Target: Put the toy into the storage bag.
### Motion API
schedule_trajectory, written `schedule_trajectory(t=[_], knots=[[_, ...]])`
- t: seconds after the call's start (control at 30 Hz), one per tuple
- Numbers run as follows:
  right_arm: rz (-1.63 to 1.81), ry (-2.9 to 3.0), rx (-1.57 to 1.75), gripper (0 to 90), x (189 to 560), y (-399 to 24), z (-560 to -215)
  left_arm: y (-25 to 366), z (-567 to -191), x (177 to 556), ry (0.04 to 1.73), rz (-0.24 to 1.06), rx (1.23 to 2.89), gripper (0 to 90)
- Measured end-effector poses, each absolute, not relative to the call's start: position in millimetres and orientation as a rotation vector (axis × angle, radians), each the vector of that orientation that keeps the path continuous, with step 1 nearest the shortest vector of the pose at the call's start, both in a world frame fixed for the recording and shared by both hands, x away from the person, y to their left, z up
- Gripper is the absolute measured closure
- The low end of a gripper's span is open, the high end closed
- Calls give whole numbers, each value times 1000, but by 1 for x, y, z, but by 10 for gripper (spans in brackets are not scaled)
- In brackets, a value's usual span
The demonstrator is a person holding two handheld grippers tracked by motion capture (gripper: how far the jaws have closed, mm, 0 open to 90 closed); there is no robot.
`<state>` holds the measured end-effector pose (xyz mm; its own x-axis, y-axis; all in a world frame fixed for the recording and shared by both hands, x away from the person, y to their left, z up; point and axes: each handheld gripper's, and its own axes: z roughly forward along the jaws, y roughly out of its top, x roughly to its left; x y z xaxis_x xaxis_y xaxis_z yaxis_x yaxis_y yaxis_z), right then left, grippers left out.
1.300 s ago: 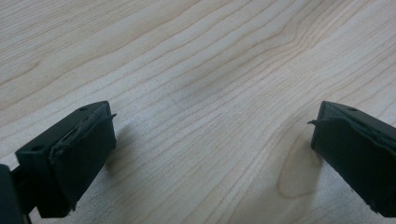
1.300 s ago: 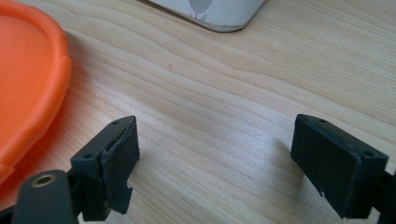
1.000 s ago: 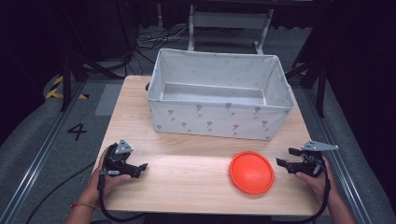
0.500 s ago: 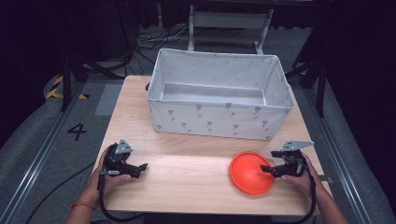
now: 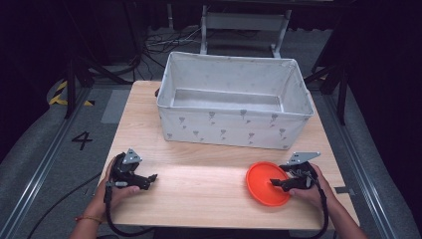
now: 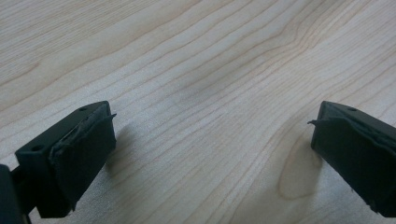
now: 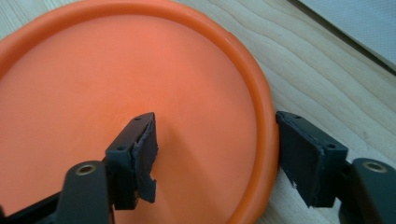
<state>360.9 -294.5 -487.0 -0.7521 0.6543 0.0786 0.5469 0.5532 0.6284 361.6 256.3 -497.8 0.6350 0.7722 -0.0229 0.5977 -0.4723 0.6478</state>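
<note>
At the bottom of the high view, two forearms come in from the lower edge. The left hand (image 5: 117, 186), lower left, holds the left gripper (image 5: 149, 178) low over bare wooden table (image 5: 199, 189), pointing toward the right of the frame. In the left gripper view its jaws stand wide apart with only wood grain between them.

At lower right, the right hand (image 5: 311, 188) holds the right gripper (image 5: 274, 182) pointing toward the left of the frame, reaching over the edge of an orange plate (image 5: 261, 184). In the right gripper view the jaws are apart and straddle the plate's raised rim: one jaw over the plate's inside, the other outside on the wood. The plate lies flat, hollow side up; being round, it has no long axis.

Farther back, across the upper middle, sits a white fabric bin (image 5: 234, 127), its long side running left to right.
</note>
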Motion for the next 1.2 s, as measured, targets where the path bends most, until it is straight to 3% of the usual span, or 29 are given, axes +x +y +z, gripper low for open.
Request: schedule_trajectory(t=[0.33,0.63,0.9,1.2], knots=[[1004,2592,1132,609,370,-300,-484,256,-498,362,1065,362,2230,2],[1048,2620,1096,752,377,-303,-476,256,-498,362,1062,367,2230,2],[1045,2629,926,825,365,-291,-446,256,-498,362,1062,368,2232,2],[1010,2604,739,828,344,-276,-413,256,-498,362,1062,367,2232,2]])
